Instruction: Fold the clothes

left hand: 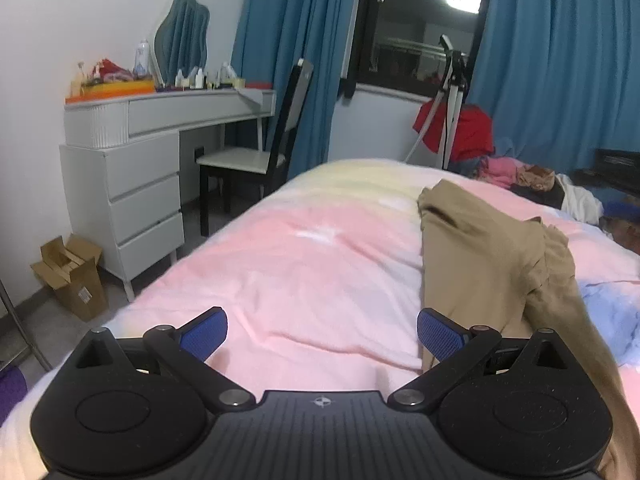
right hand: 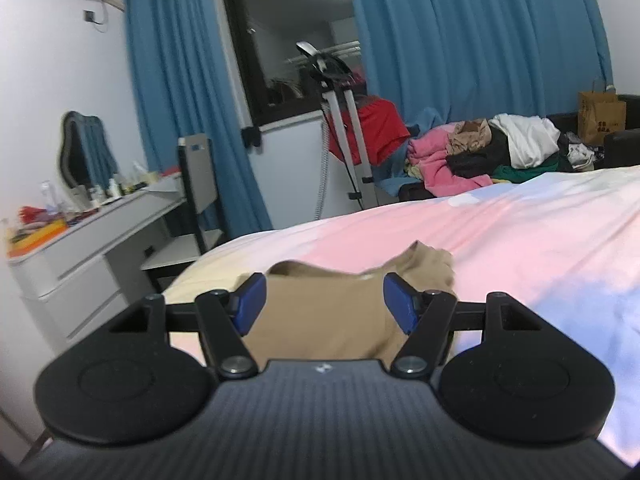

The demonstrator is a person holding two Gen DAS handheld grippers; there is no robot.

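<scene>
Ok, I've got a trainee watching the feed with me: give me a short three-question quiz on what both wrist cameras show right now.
1. True or false: the right gripper is clamped on the tan garment.
2. Which colour is the bedspread under the left gripper? A green, B mostly pink, C black.
3. Fill in: beyond the bed, by the blue curtains, lies a ____ of unfolded clothes.

Key: 1 false, both grippers stand open and empty; 2 B; 3 pile.
</scene>
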